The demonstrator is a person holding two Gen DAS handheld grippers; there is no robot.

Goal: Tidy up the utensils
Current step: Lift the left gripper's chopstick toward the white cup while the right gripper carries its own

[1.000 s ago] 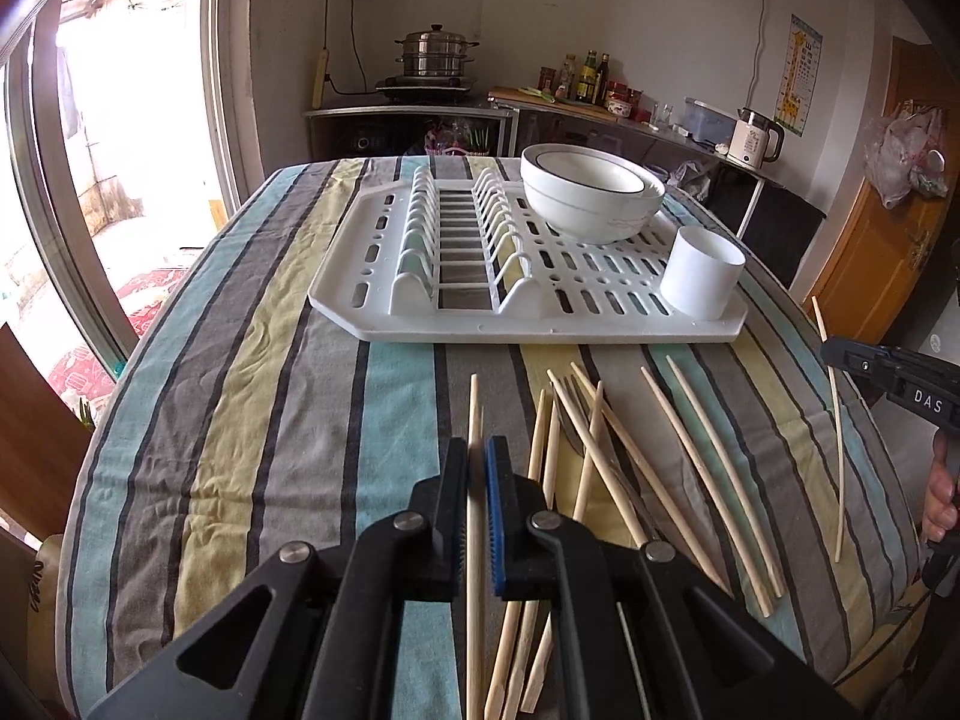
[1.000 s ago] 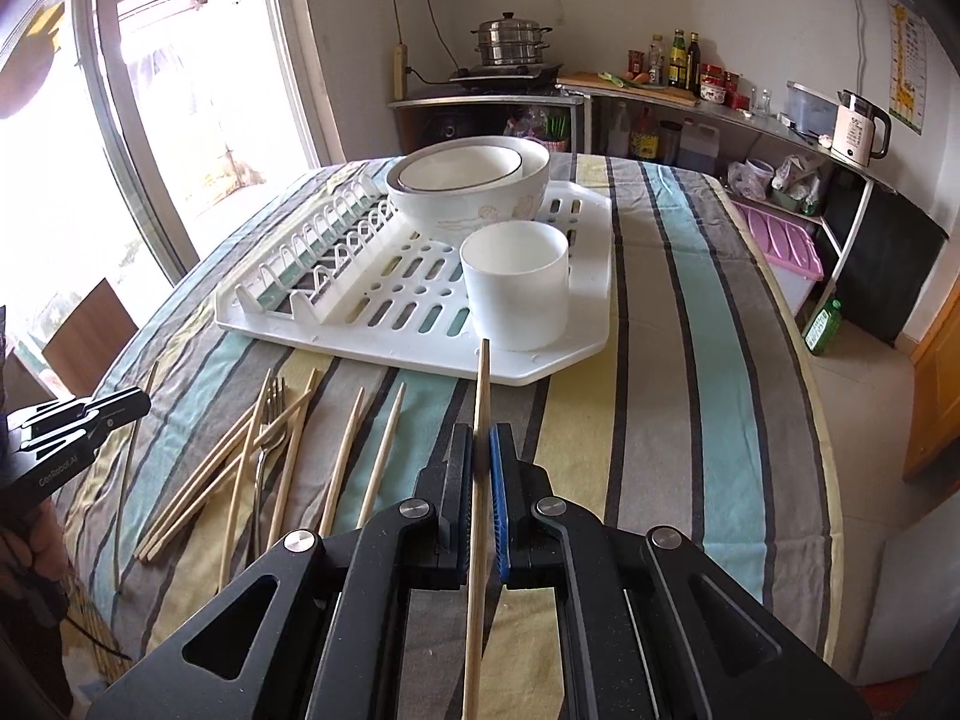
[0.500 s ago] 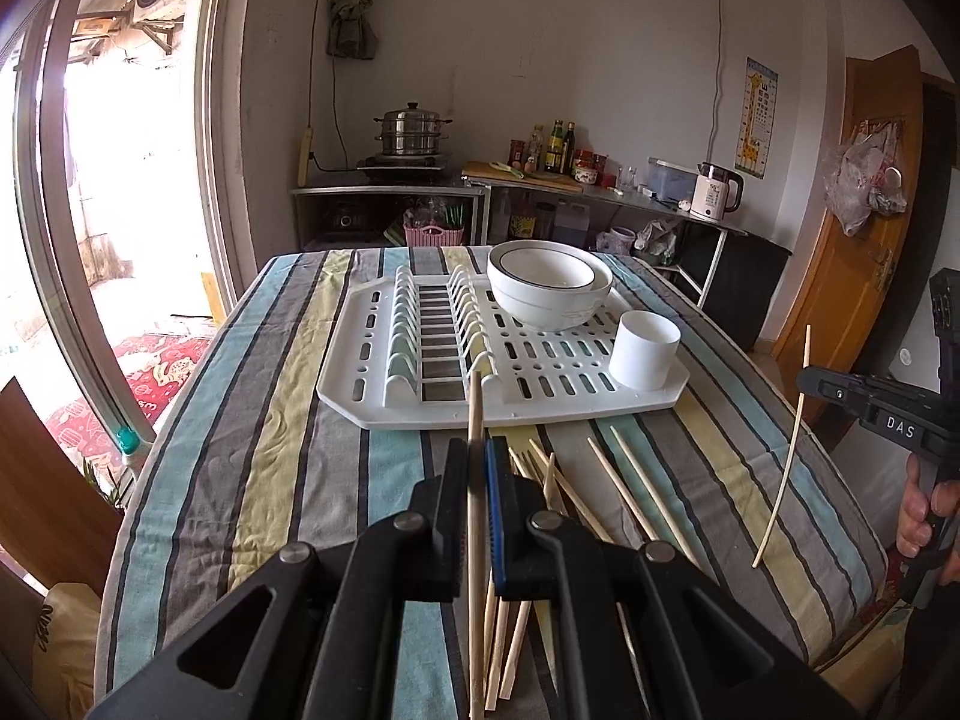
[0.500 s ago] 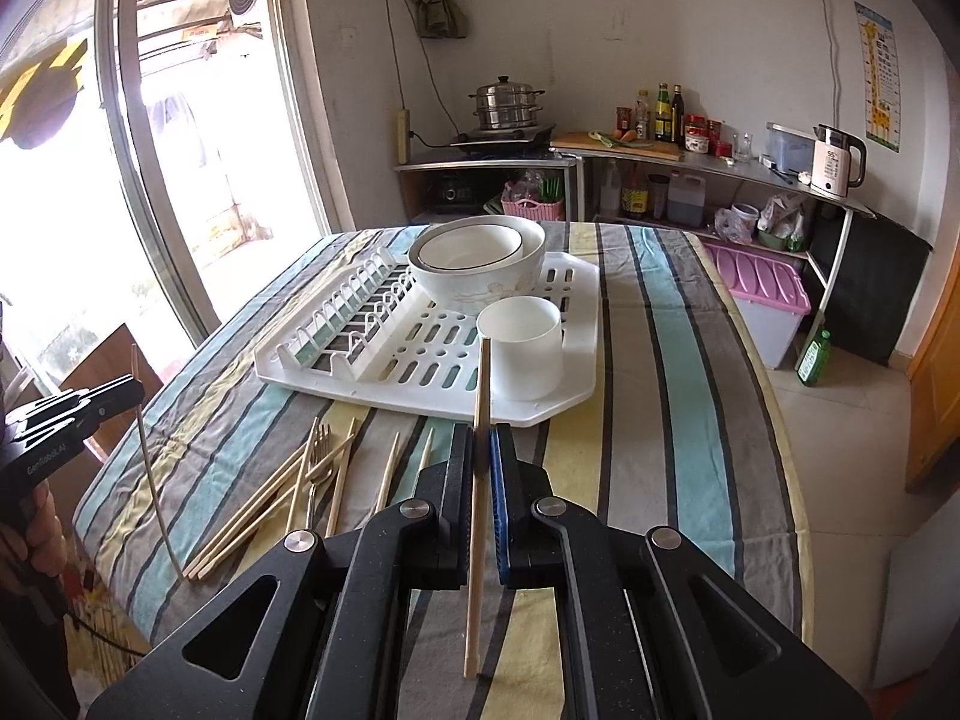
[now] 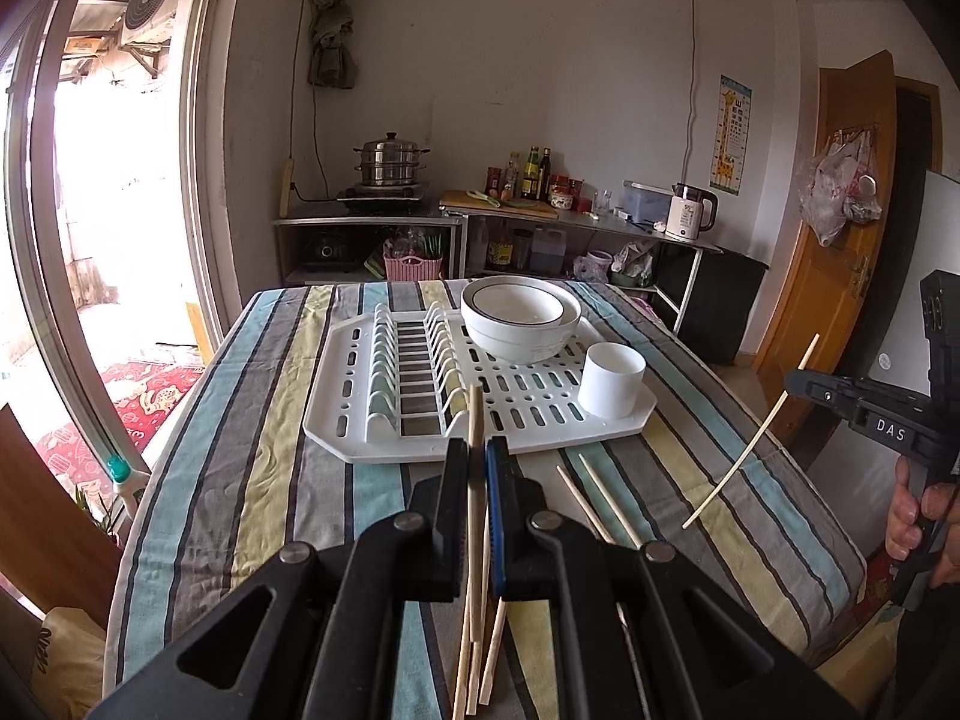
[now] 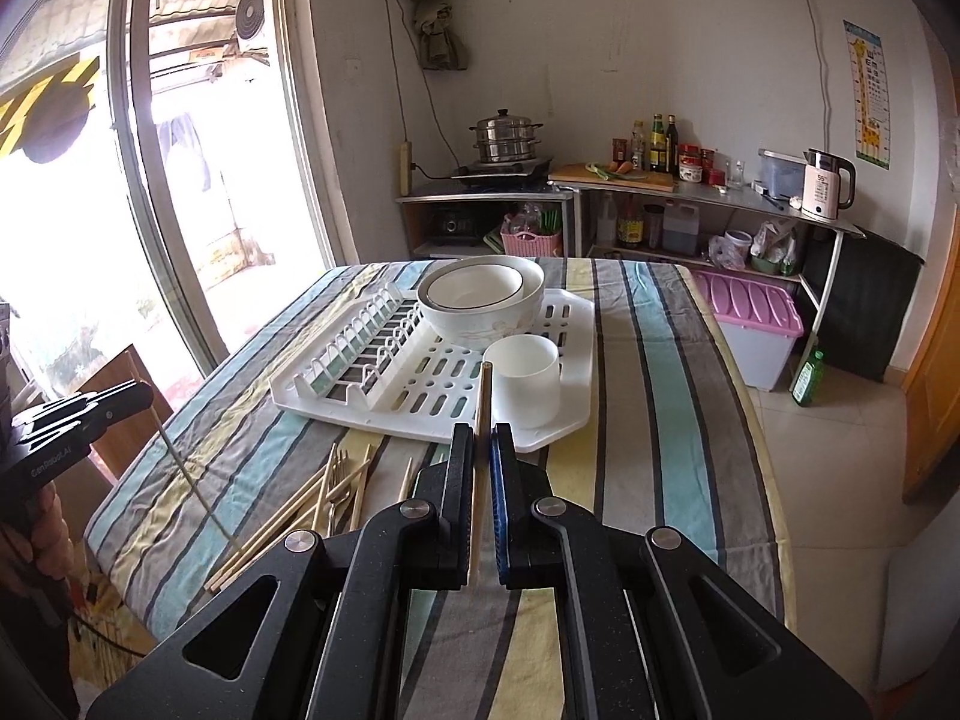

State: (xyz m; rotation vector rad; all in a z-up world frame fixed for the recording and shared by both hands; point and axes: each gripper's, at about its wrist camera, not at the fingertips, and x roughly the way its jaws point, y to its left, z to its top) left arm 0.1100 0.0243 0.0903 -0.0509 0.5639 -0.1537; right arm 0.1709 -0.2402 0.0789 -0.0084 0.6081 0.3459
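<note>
My left gripper [image 5: 477,450] is shut on a wooden chopstick [image 5: 475,420] and holds it above the table's near edge. My right gripper [image 6: 482,435] is shut on another chopstick [image 6: 483,396], raised in front of the white cup [image 6: 528,378]. The right gripper also shows in the left wrist view [image 5: 798,381] with its chopstick [image 5: 750,450] hanging down. Several loose chopsticks [image 6: 288,510] and a fork [image 6: 339,480] lie on the striped cloth. The white drying rack [image 5: 528,426] holds the cup [image 5: 612,387] and stacked bowls [image 5: 519,318].
The striped table [image 5: 252,468] ends close below both grippers. A window and a wooden board [image 5: 42,516] stand to the left. A kitchen counter with a pot [image 5: 390,165] and kettle [image 5: 690,216] runs behind. A pink-lidded bin [image 6: 756,324] stands on the floor at right.
Both grippers have risen and pulled back from the table, each lifting its chopstick off the cloth. The rack and the loose chopsticks now look smaller and farther.
</note>
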